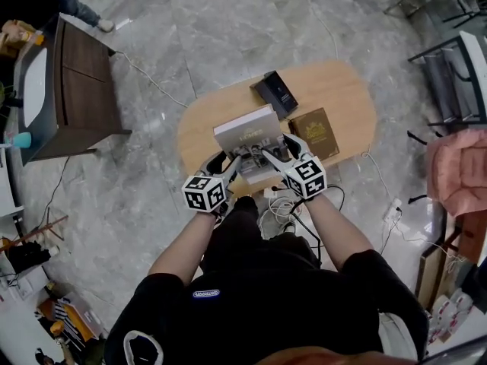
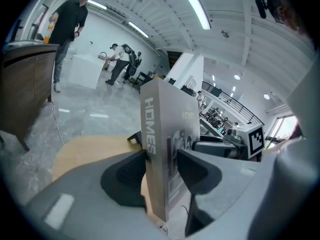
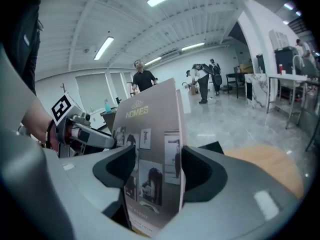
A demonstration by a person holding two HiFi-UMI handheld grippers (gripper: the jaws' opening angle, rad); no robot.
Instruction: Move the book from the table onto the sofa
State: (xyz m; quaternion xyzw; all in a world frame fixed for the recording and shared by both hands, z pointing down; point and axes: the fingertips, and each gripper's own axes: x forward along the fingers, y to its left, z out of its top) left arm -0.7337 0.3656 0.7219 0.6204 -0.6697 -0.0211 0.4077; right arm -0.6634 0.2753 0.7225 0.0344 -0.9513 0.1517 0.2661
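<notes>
evidently the grey book point(image 1: 247, 131) is pinched at its near end by both tools, the left gripper point(image 1: 230, 163) near the spine and the right gripper point(image 1: 274, 157) at the page edge, each with its jaws closed across the book's thickness, so that neither side sags. it is at the table's point(image 1: 346, 90) 6 o'clock edge, with a brown book point(image 1: 316, 131) just beside it at 3 o'clock. no sofa shows, so i judge the carry lies ahead.

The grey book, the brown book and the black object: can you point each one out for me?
grey book point(image 1: 247, 131), head view, middle of its pale cover.
brown book point(image 1: 315, 132), head view, middle of its cover.
black object point(image 1: 275, 93), head view, middle of its top face.
</notes>
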